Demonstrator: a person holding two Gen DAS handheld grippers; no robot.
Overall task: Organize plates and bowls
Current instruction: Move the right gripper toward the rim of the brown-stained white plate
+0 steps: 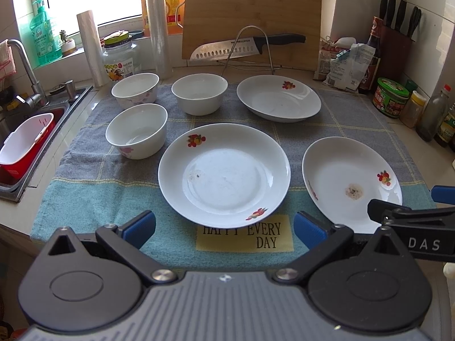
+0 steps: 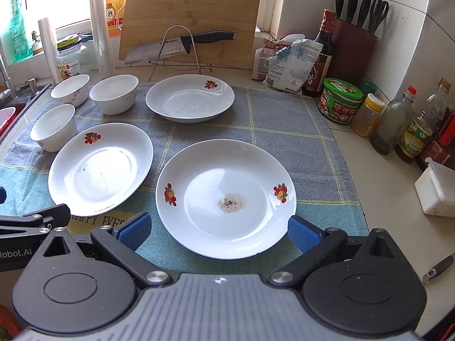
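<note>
While both my grippers hover with jaws spread wide and empty, I see three white bowls (image 1: 136, 130) at the towel's (image 1: 85, 196) left, then three glossy fruit-print plates: the left gripper (image 1: 224, 228) faces the middle plate (image 1: 224, 170), the right gripper (image 2: 219, 231) the stained plate (image 2: 226, 199). A knife (image 1: 244, 46) rests against the bamboo board (image 1: 250, 17) behind.

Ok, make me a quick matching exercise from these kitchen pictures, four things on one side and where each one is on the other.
Things:
1. knife
2. stained plate
3. red tub
4. green-lidded jar

Places:
A. in the sink
B. in front of the right claw
C. on the wire stand at the cutting board
D. on the counter, right of the towel

Pairs: 1-C, 2-B, 3-A, 4-D
</note>
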